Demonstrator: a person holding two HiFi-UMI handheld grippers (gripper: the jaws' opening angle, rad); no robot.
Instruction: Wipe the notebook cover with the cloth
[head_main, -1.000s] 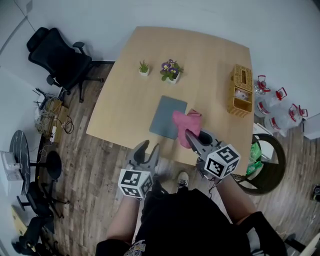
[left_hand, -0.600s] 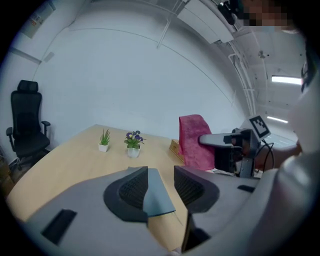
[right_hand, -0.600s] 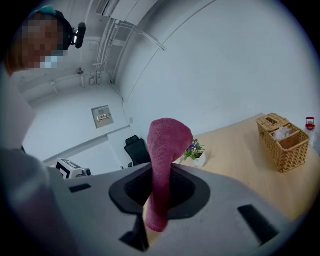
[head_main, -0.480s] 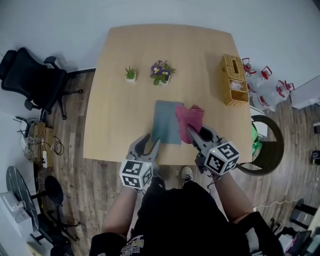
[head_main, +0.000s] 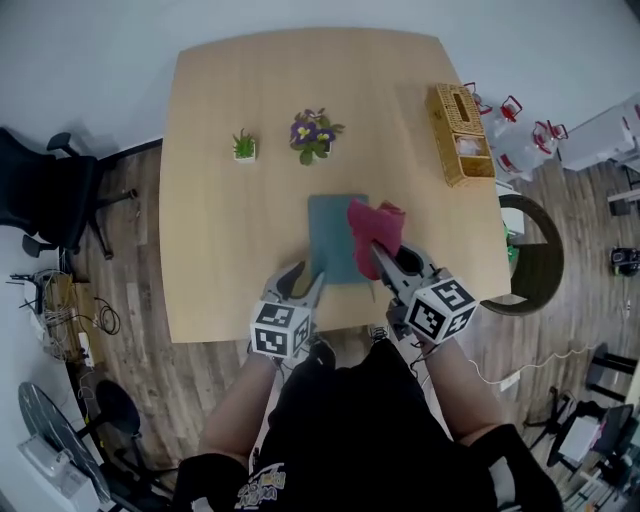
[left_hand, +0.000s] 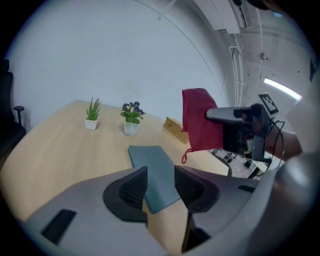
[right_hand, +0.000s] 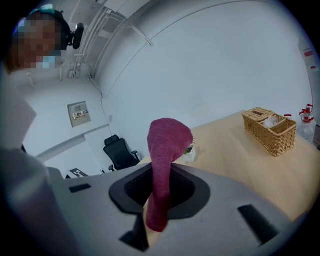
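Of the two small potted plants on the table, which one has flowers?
The flowering plant, nearer the wicker basket: it carries purple blooms, while the other plant has only green spiky leaves.

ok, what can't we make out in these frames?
- Head view: the right edge of the notebook is covered by the cloth.
- Left gripper view: the notebook's near end is hidden behind the open left claw.
- Right gripper view: no notebook in sight; the right claw, shut on the cloth, fills the lower frame.
- Head view: what the basket holds is too small to tell.
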